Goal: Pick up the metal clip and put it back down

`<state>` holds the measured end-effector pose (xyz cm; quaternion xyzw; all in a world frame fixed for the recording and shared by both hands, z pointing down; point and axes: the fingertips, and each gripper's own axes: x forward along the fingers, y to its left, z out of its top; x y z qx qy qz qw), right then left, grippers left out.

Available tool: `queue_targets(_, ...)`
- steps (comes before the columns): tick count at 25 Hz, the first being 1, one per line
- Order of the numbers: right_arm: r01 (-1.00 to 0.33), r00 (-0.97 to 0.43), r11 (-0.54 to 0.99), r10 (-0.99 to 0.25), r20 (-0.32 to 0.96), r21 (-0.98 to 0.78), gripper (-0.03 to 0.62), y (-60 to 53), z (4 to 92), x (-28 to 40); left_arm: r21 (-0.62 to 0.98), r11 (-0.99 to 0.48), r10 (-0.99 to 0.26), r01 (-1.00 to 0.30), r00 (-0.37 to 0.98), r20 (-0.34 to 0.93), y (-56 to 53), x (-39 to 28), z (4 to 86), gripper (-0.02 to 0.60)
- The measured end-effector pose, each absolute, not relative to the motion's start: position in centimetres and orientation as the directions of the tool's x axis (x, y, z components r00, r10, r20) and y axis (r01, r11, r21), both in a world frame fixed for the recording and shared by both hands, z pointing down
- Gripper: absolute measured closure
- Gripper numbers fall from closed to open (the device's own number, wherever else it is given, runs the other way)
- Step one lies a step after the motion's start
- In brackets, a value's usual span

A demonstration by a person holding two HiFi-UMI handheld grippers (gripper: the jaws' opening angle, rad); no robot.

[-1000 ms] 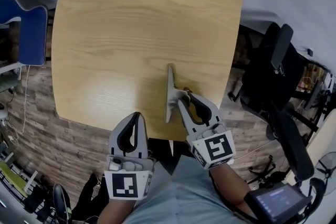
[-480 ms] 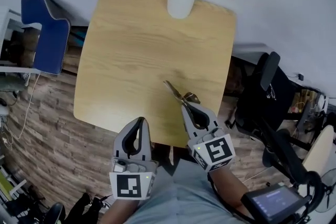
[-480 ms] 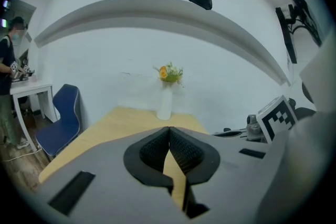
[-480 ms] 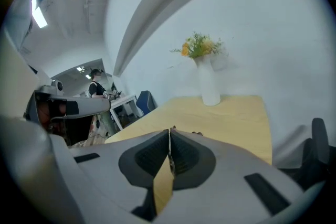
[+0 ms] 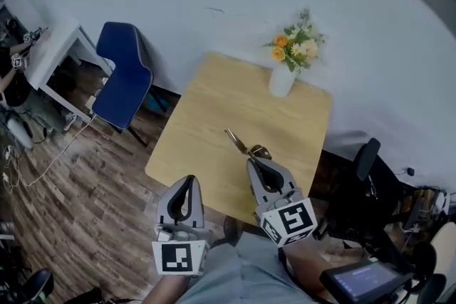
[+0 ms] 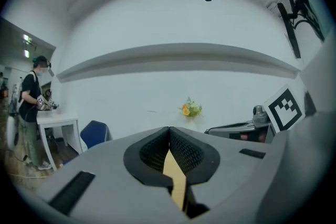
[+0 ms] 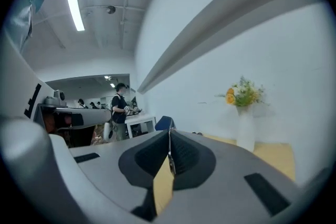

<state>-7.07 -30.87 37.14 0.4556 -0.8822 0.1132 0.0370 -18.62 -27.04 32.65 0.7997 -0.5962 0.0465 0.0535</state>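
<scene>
At the far left of the head view a blue chair (image 5: 122, 85) stands beside the wooden table (image 5: 214, 110). Low and left of centre, the left gripper (image 5: 187, 180) hangs short of the table's near edge. Its jaws are pressed together with nothing between them, so it takes no part. Just right of centre, the metal clip (image 5: 242, 144) juts up and leftward from the tips of the right gripper (image 5: 255, 162). In that gripper's own view, the pads are clamped tight on a thin metal edge. The clip looks lifted clear of the tabletop, so the pick-up half seems done and the carry is in hand. The next move calls for lowering the clip level onto bare wood and then parting the jaws. It should stay well away from the white vase (image 5: 282, 80) of flowers at the table's far edge. No brand or writing can be read; the cubes carry only black-and-white square markers (image 5: 288, 219).
</scene>
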Motion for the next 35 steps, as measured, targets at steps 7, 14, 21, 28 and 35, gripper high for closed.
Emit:
queue_targets(7,-0.712,-0.702,0.692,-0.707,0.093,-0.115,0.546,-30.0,32.8,-14.3,-0.020,-0.086,-0.994,-0.996,0.085,0.072,-23.8,-26.2,28.9,0.563)
queue_targets(14,-0.618,-0.786,0.778,-0.606,0.123,-0.115,0.546,-29.8,33.6,-20.0,-0.001,0.043,-0.996,-0.999,-0.043,0.083,-22.0,-30.5,29.3,0.563)
queue_targets(21,-0.544,-0.835,0.821,-0.509,0.210,-0.172,0.546,-31.1,38.9,-22.9,0.024,0.129,-0.973,-0.991,-0.122,0.197,-22.1,-32.3,33.5,0.563)
queue_targets(28,-0.502,-0.850,0.831,-0.423,0.315,-0.241,0.546,-32.5,46.9,-24.1,0.021,0.187,-0.929,-0.982,-0.170,0.328,-22.7,-32.8,39.6,0.563)
queue_targets(35,-0.490,-0.848,0.817,-0.364,0.386,-0.305,0.546,-34.5,53.7,-24.7,0.021,0.228,-0.874,-0.973,-0.195,0.446,-24.2,-33.7,45.9,0.563)
